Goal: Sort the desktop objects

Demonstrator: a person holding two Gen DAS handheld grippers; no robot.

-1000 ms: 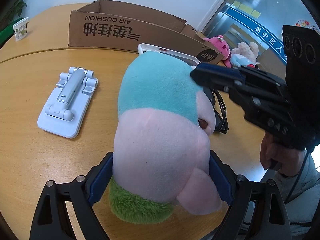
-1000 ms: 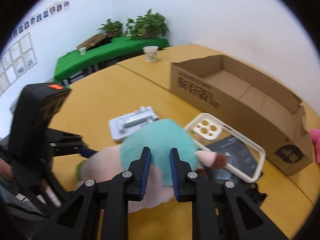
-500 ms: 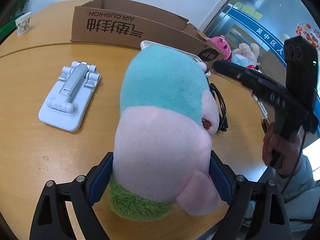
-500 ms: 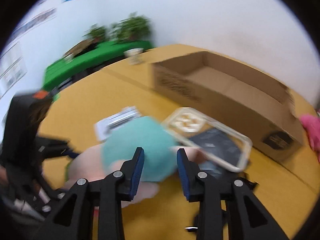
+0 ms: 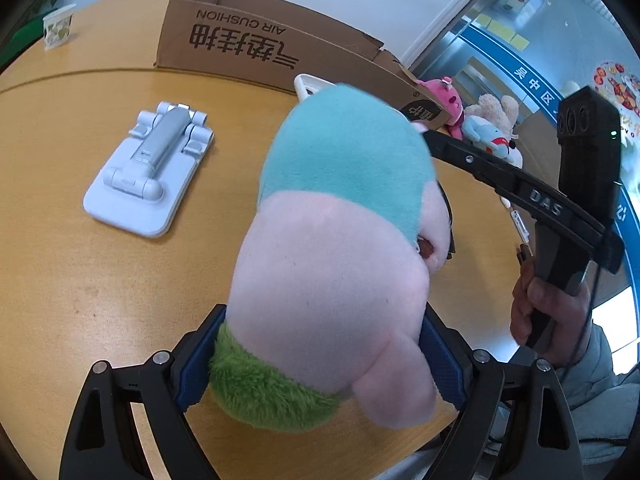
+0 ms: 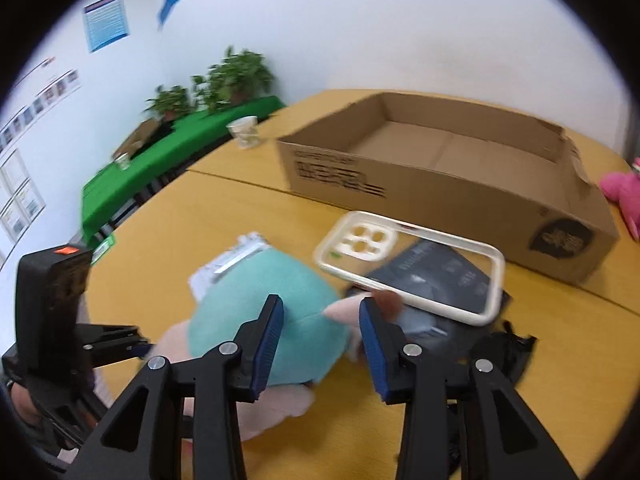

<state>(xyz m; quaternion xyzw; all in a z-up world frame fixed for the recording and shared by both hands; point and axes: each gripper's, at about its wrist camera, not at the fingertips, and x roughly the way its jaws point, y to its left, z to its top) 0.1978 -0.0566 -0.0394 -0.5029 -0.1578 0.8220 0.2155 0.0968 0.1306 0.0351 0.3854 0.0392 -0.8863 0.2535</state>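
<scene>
A plush toy (image 5: 336, 248) with a teal top, pink body and green base fills the left wrist view. My left gripper (image 5: 320, 364) is shut on its lower body, blue pads pressed into both sides. In the right wrist view the plush toy (image 6: 276, 312) lies just beyond my right gripper (image 6: 320, 320). That gripper's jaws are opening and hover over the teal top, with the toy's pink ear between the fingertips. I cannot tell whether the pads touch it. The right gripper's arm (image 5: 520, 192) shows to the toy's right, held by a hand (image 5: 548, 312).
An open cardboard box (image 6: 452, 160) stands at the back of the wooden table (image 5: 60, 280). A white phone case (image 6: 412, 264) rests on a dark booklet (image 6: 436, 280). A white phone stand (image 5: 152, 168) lies left. Plush toys (image 5: 480, 120) sit past the box; a paper cup (image 5: 58, 30) stands far left.
My right gripper's jaws have spread apart from nearly shut and rolled, shifting sideways over the toy. The left gripper keeps its hold on the toy.
</scene>
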